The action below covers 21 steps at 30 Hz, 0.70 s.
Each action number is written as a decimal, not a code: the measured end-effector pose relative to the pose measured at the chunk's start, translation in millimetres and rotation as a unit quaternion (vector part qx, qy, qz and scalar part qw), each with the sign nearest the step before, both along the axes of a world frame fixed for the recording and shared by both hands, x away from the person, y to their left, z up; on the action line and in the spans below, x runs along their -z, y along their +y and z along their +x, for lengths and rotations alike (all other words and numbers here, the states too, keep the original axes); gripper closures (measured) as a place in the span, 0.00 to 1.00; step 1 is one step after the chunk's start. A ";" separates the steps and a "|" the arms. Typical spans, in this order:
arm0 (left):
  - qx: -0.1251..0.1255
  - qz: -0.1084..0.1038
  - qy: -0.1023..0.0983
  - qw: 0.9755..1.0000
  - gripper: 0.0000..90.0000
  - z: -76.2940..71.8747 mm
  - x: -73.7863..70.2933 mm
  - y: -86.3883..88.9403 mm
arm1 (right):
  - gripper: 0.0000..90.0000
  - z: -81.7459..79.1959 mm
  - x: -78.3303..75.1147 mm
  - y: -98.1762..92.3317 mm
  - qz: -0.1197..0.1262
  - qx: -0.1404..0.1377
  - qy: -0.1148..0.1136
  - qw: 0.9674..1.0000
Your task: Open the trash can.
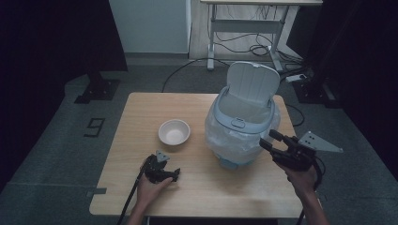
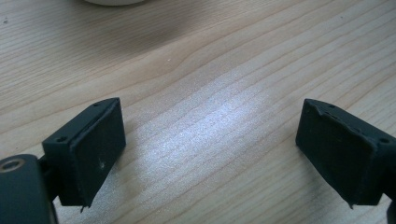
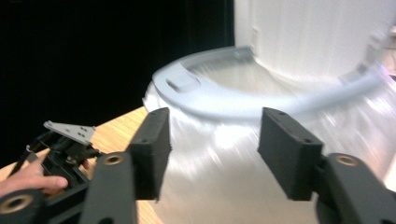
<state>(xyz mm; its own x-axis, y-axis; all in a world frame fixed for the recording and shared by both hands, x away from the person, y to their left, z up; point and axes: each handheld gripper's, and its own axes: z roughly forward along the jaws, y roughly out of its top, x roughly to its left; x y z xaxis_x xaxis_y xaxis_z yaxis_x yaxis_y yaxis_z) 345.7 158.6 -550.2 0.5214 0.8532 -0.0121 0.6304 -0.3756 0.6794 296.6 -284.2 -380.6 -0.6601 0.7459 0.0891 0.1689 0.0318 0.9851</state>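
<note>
A white bin (image 1: 239, 136) with a pale blue rim stands on the wooden table (image 1: 141, 108), its lid (image 1: 252, 83) raised and a clear bag lining it. My right gripper (image 1: 271, 140) hovers open just beside the bin's right front, nothing between its pads; in the right gripper view the bin's rim (image 3: 219, 100) is close ahead, blurred. My left gripper (image 1: 174, 174) lies low on the table near the front edge, jaws wide open over bare wood (image 2: 210, 126). A small white bowl (image 1: 174, 131) sits left of the bin.
The table's front and left parts are bare wood. Behind the table stand a desk frame (image 1: 244, 28) with cables on the floor and dark curtains at both sides. The left hand and its gripper (image 3: 65, 154) show at the lower left of the right gripper view.
</note>
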 end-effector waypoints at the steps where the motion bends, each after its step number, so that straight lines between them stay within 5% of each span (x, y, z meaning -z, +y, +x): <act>1: 0.000 0.000 0.000 1.000 0.09 0.0 0.0 0.0 | 0.44 -2.8 7.0 -5.5 0.005 0.008 0.002 1.000; 12: -0.001 0.000 0.000 1.000 0.09 -0.4 0.0 0.0 | 0.35 -2.4 83.9 -39.9 -0.009 0.043 0.073 0.996; 21: -0.004 -0.001 -0.002 1.000 0.10 -0.7 -0.1 0.4 | 0.35 8.7 123.6 -46.1 -0.027 0.055 0.129 0.990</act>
<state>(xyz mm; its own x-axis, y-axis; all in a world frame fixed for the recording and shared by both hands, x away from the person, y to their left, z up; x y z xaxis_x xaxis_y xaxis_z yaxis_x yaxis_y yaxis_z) 344.9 159.0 -550.1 0.5140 0.8577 -0.0118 0.6315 -0.3691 0.6819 305.4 -330.2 -504.1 -0.5356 0.8198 0.2026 0.4199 0.0504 0.9062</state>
